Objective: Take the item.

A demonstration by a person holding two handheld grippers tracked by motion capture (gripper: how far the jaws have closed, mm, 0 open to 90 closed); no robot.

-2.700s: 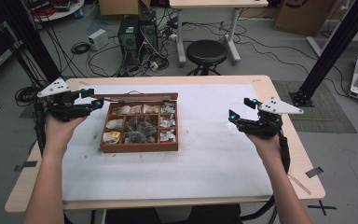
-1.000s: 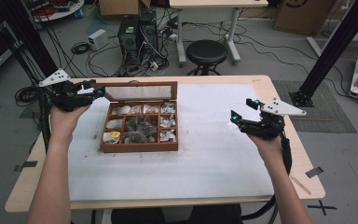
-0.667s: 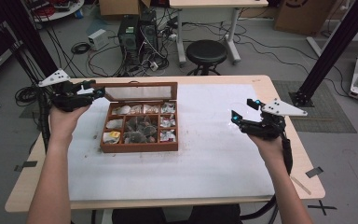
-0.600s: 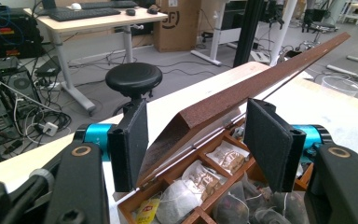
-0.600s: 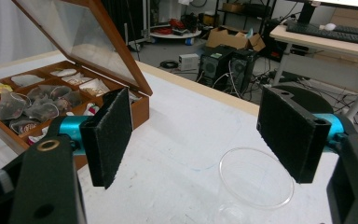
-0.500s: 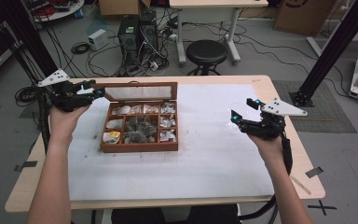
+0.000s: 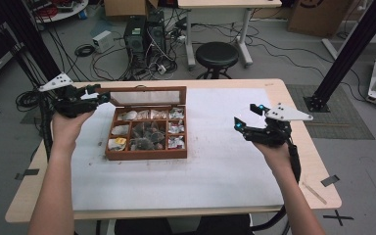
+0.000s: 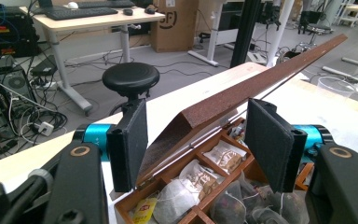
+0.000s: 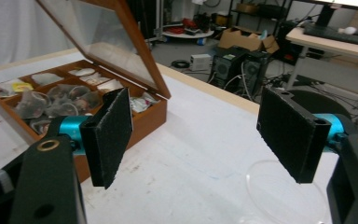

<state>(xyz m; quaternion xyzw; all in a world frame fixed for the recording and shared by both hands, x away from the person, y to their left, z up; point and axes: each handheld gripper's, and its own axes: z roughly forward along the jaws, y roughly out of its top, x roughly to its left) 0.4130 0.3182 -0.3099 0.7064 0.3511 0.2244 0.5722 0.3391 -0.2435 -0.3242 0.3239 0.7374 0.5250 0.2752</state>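
Observation:
A wooden tea box (image 7: 147, 154) with several compartments of tea bags (image 7: 147, 132) sits left of centre on the white table cover. Its glass lid (image 7: 149, 98) stands raised and leans back. My left gripper (image 7: 95, 95) is at the lid's left corner. In the left gripper view the lid's wooden edge (image 8: 261, 74) runs between the jaws of the left gripper (image 8: 198, 135), which have just been opening, with a gap to the right pad (image 8: 268, 140). My right gripper (image 7: 245, 116) hovers open to the right of the box, nothing between its jaws.
A clear plastic cup (image 9: 284, 196) stands on the cover near the right gripper (image 9: 205, 135). Behind the table are a black stool (image 7: 217, 54), computer towers (image 7: 144, 34) and loose cables. A black frame post (image 7: 352, 49) rises at the far right.
The lid rose from a low tilt to its raised position while my left gripper moved up and back with it. Over the last second both hands kept still.

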